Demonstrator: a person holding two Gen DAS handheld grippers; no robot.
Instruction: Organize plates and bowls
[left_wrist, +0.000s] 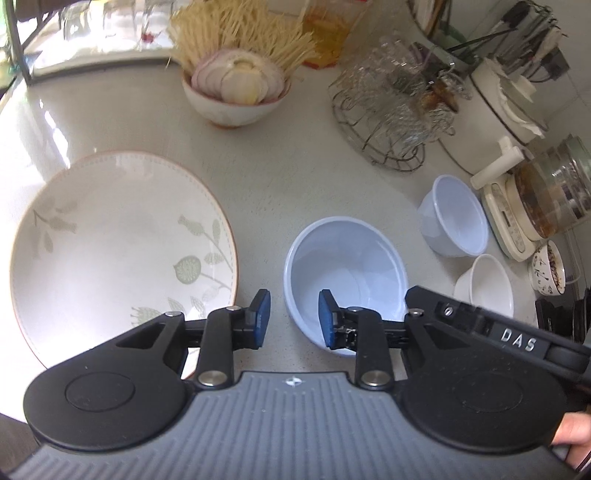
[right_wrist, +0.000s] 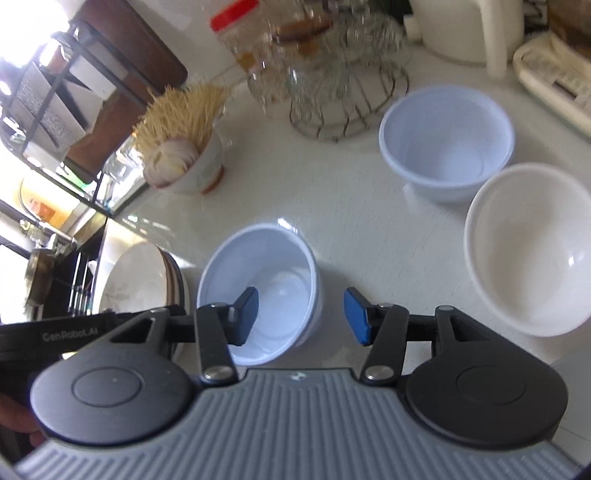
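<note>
A large white leaf-patterned plate (left_wrist: 118, 251) lies on the counter at left. A pale blue bowl (left_wrist: 347, 273) sits beside it; my left gripper (left_wrist: 293, 319) is open, its jaws straddling the bowl's near left rim, right finger inside. A second blue bowl (left_wrist: 452, 216) and a white bowl (left_wrist: 485, 290) stand to the right. In the right wrist view my right gripper (right_wrist: 301, 315) is open astride the right rim of the near blue bowl (right_wrist: 266, 277), left finger inside. The other blue bowl (right_wrist: 447, 144), white bowl (right_wrist: 532, 251) and stacked plates (right_wrist: 144, 277) show there too.
A small bowl with a cut onion and sticks (left_wrist: 236, 92) stands at the back. A wire basket of glasses (left_wrist: 395, 110) is behind the bowls. A white appliance (left_wrist: 491, 110), a glass jar (left_wrist: 554, 192) and a patterned cup (left_wrist: 548, 273) crowd the right side.
</note>
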